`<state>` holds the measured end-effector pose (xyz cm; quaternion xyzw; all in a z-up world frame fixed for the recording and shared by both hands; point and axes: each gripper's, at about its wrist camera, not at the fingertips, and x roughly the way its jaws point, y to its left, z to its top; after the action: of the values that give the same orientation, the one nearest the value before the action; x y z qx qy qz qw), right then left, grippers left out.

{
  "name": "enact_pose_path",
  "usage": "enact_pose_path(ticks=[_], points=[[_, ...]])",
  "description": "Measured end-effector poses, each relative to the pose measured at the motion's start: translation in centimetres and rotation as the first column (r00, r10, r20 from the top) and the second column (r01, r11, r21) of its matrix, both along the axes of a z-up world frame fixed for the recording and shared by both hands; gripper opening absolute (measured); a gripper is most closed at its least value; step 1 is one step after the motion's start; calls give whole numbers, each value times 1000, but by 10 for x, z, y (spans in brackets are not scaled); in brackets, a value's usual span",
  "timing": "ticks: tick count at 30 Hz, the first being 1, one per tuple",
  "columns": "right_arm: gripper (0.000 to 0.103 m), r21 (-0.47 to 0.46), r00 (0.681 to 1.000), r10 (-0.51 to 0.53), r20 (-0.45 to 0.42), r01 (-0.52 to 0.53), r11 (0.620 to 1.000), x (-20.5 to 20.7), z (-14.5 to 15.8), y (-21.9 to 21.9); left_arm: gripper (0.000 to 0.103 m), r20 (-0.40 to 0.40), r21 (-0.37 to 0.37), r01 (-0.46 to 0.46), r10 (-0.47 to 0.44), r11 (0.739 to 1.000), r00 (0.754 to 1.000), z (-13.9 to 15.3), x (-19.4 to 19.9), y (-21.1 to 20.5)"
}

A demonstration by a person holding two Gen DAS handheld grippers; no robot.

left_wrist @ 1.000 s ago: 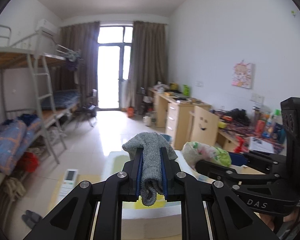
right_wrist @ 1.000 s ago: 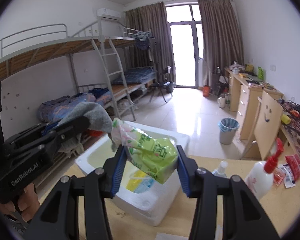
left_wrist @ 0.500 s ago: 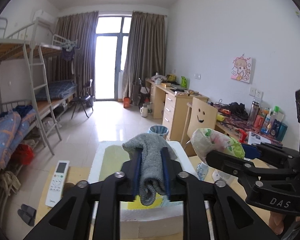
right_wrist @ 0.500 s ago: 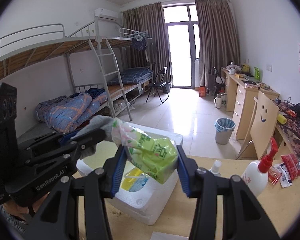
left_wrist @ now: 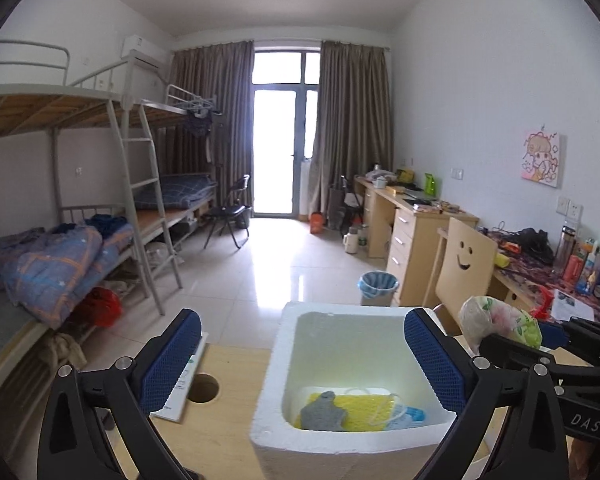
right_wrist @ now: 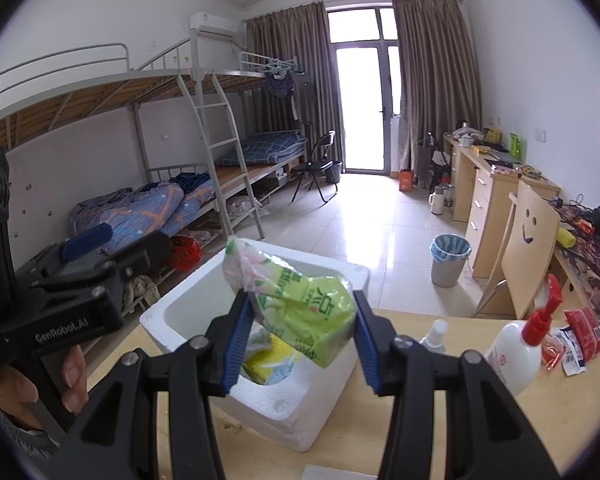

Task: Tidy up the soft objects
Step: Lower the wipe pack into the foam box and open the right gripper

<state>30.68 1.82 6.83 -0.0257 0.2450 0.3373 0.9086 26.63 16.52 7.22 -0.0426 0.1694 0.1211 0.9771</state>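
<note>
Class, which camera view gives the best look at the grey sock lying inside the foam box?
The left wrist view: it looks down into the foam box, showing the grey sock lying on the yellow cloth. In the right wrist view the tissue pack and box wall hide the sock.

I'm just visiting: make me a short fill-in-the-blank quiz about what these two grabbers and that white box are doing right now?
1. The grey knitted sock lies inside the white ___ box.
2. The left gripper has just been opening; its blue-padded fingers hold ___.
3. The right gripper is shut on a ___ plastic tissue pack.

Missing words: foam; nothing; green
</note>
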Motion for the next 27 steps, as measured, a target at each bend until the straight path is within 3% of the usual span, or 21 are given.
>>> enact_pose_path(ticks=[12,22,27], points=[[53,-10,998,52,-25,-52,999,6,-5,23,102,9,59,-95,95,994,995,9,-20,26],[53,-24,998,59,-35,-60,998,11,-10,38,102,-3,53,-128,129,990,992,6,-34,43],[73,-42,998,45,-41,-47,998,17,-11,43,102,13,42,-134,134,990,991,8,-39,46]])
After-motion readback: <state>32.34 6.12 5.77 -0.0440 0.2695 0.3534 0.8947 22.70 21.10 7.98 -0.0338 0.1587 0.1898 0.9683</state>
